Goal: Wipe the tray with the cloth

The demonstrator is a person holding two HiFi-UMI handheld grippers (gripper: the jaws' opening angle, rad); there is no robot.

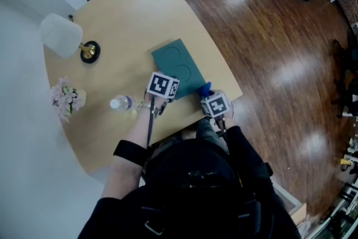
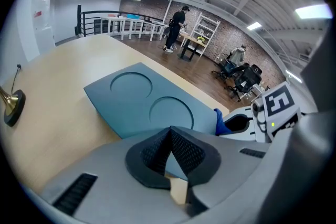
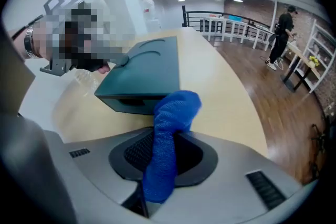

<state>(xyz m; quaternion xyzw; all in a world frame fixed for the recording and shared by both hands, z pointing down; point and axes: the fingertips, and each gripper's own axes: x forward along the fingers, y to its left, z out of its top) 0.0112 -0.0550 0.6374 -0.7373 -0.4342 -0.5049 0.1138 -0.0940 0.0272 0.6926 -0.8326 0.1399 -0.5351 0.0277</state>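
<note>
A dark teal tray (image 1: pixel 180 64) with two round recesses lies near the table's front edge; it also fills the middle of the left gripper view (image 2: pixel 142 97). My left gripper (image 1: pixel 159 99) sits at the tray's near left edge. Its jaws (image 2: pixel 169 136) are closed together over that rim, and a sliver of teal shows between the pads. My right gripper (image 1: pixel 211 99) is at the tray's near right corner, shut on a blue cloth (image 3: pixel 169 123). The cloth (image 1: pixel 205 88) sticks up from the jaws just short of the tray's end wall (image 3: pixel 142 94).
A white-shaded lamp (image 1: pixel 62 35) with a black base, a bunch of pink flowers (image 1: pixel 67 98) and a clear bottle (image 1: pixel 121 102) stand on the left of the wooden table (image 1: pixel 128 14). The table's edge (image 1: pixel 235 92) runs just right of the tray. A person (image 2: pixel 176 29) stands far off.
</note>
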